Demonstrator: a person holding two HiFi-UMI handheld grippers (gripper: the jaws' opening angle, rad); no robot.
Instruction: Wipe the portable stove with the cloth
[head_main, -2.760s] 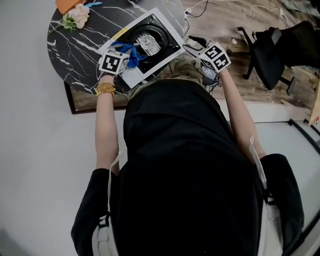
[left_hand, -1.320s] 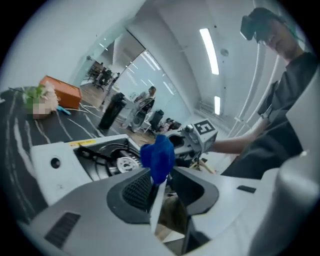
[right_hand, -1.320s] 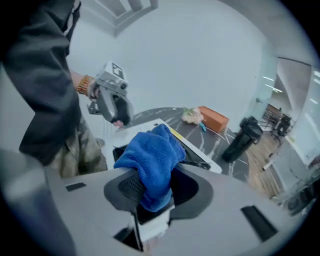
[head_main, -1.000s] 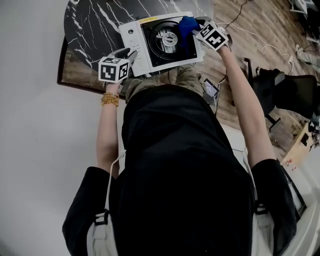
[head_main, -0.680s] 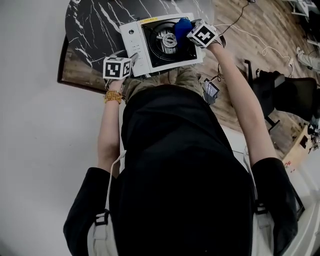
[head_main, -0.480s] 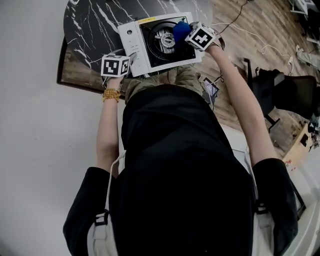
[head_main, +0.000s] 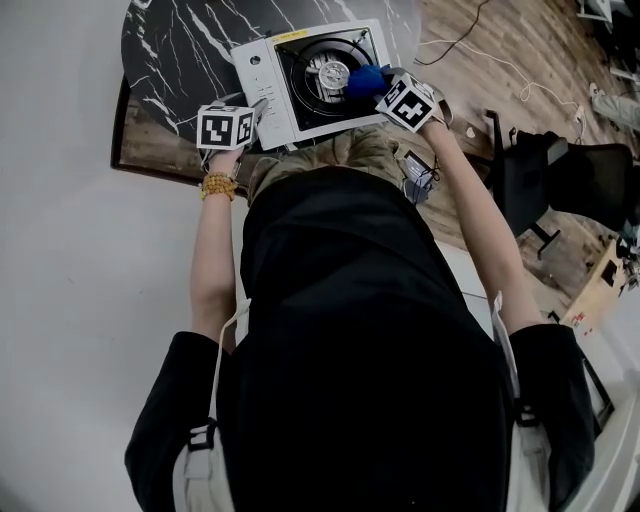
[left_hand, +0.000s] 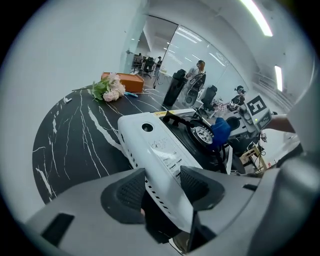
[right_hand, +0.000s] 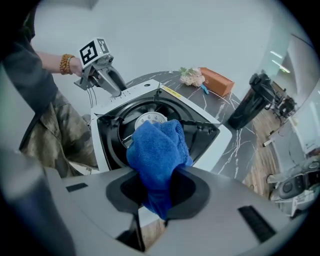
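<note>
The left gripper (left_hand: 162, 189) has its jaws spread wide across the near white edge of the portable stove (left_hand: 156, 146). One ribbed pad (left_hand: 197, 184) lies on the top panel and the other sits against the side wall. These jaws have just been closing a little with that edge between them, and they seem to press on it, though the close wide-angle view leaves the contact on the side wall hard to judge.

The right gripper (right_hand: 157, 189) has its jaws drawn in narrow and has just been closing on the blue cloth (right_hand: 157, 145). The cloth is bunched into a thick wad that bulges out ahead of the pads. It hangs over the stove's black recessed top, just in front of the round burner (right_hand: 150, 119) and toward the stove's near right corner. The stove stands on the black marbled table (head_main: 175, 55).
</note>
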